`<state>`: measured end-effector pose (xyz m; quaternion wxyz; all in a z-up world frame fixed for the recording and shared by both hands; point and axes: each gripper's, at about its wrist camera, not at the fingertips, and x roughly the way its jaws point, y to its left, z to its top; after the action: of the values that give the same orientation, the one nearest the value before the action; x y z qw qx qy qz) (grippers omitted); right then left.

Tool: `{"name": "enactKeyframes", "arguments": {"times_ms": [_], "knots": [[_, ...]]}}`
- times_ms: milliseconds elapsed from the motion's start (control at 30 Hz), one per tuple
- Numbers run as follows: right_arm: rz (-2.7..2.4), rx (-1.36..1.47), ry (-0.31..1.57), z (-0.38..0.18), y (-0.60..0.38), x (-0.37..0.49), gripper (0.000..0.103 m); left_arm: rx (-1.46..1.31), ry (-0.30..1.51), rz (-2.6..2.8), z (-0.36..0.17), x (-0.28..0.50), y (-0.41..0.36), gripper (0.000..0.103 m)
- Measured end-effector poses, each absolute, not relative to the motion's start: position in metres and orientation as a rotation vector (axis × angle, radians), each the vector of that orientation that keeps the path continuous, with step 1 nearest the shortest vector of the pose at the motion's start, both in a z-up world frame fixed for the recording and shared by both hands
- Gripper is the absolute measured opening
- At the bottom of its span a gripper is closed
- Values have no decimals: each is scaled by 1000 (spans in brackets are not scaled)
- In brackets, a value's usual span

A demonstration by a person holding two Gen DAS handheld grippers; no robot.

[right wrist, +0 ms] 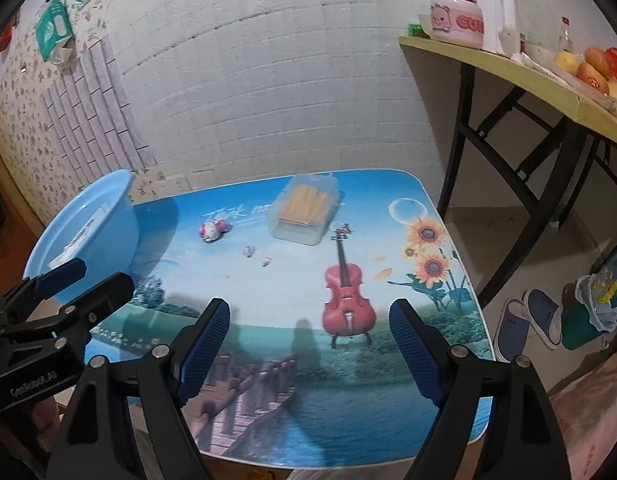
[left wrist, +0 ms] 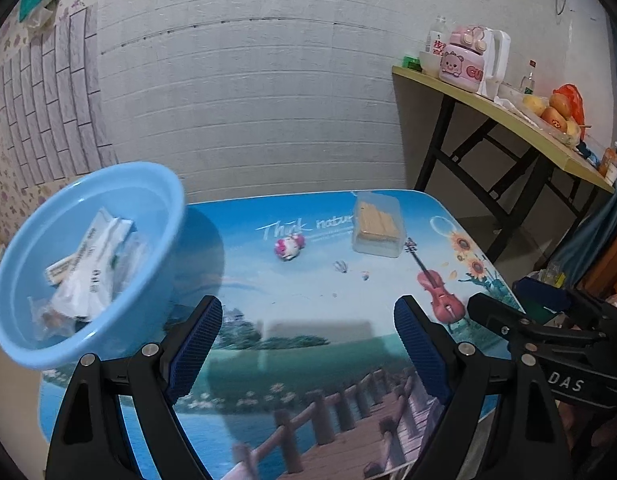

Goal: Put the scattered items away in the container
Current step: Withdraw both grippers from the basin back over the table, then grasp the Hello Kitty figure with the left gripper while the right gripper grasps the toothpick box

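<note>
A light blue basin (left wrist: pixel 156 240) (right wrist: pixel 108 216) stands at the table's left edge and holds white packets (left wrist: pixel 92 268). A small pink and white toy (left wrist: pixel 289 247) (right wrist: pixel 213 231) lies on the far middle of the printed table top (left wrist: pixel 308 312) (right wrist: pixel 288 280). To its right lies a clear plastic box (left wrist: pixel 378 226) (right wrist: pixel 304 210) with tan sticks inside. My left gripper (left wrist: pixel 308 316) hangs open over the near table, nothing between its fingers. My right gripper (right wrist: pixel 309 318) is open too, empty, over the near right part. Each gripper also shows at the edge of the other's view.
A folding side table (left wrist: pixel 504 112) (right wrist: pixel 548 80) at the right carries a pink container, a white kettle, bottles and fruit. Slippers (right wrist: pixel 528 320) and a green bin (right wrist: pixel 588 320) sit on the floor to the right. A grey tiled wall rises behind the table.
</note>
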<state>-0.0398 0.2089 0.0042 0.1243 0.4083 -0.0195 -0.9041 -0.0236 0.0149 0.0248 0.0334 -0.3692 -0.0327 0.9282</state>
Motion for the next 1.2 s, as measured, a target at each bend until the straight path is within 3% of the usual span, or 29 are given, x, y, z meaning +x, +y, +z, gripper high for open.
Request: {"name": "enactKeyframes", "arguments": {"times_ms": [367, 633, 800, 1133, 1200], "knots": [[-2650, 1240, -91, -15, 226, -77, 84, -1110, -27, 2853, 4, -74, 35, 85], [-2635, 1258, -84, -28, 225, -106, 84, -1193, -83, 2870, -21, -113, 24, 85], [-2620, 1280, -86, -38, 222, -120, 84, -1229, -100, 2863, -33, -131, 16, 76], [-2605, 1300, -79, -48, 211, -143, 84, -1271, -33, 2848, -47, -151, 9, 75], [-2602, 1298, -83, -48, 207, -148, 84, -1308, -58, 2817, -50, -155, 6, 71]]}}
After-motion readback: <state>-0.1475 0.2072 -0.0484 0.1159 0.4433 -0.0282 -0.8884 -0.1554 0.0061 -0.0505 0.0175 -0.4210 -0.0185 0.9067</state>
